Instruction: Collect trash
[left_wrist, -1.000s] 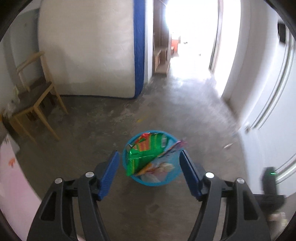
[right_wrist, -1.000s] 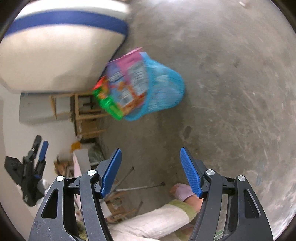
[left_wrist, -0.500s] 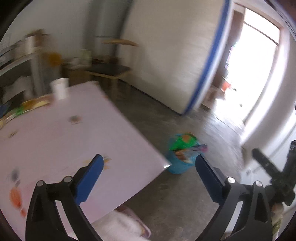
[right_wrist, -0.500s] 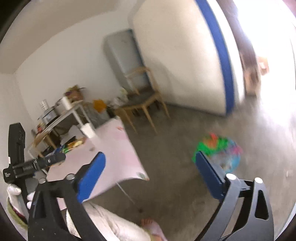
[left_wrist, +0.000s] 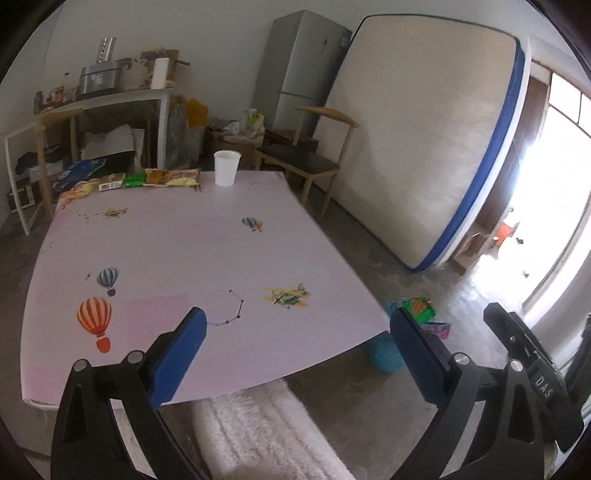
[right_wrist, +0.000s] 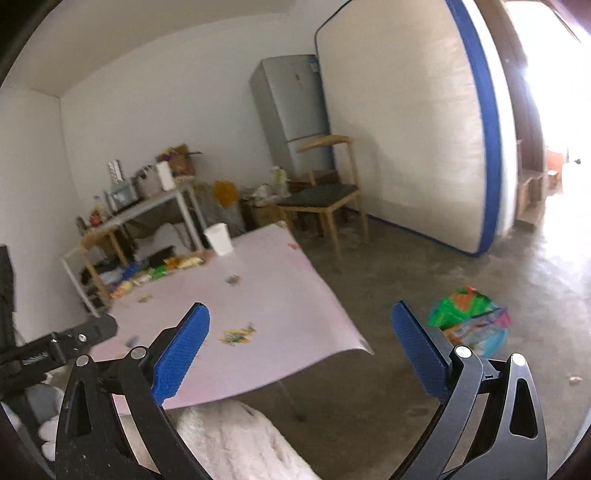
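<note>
Several snack wrappers (left_wrist: 147, 179) lie in a row along the far left edge of the pink table (left_wrist: 207, 258), beside a white paper cup (left_wrist: 226, 168). The same wrappers (right_wrist: 159, 271) and cup (right_wrist: 220, 238) show in the right wrist view. A blue mesh basket (right_wrist: 471, 326) stuffed with wrappers stands on the floor right of the table; the table corner half hides the basket (left_wrist: 419, 317) in the left wrist view. My left gripper (left_wrist: 295, 326) hangs open and empty over the near table edge. My right gripper (right_wrist: 300, 323) is open and empty too, right of the left one.
A white mattress (left_wrist: 424, 140) with blue trim leans on the wall behind a wooden chair (left_wrist: 314, 162). A grey fridge (left_wrist: 303, 62) and a cluttered shelf table (left_wrist: 110, 99) stand at the back. White fluffy fabric (left_wrist: 258, 435) lies below the near table edge. A bright doorway opens on the right.
Both views swung up from the basket on the floor to the table. Both grippers' jaws spread wider and stayed empty.
</note>
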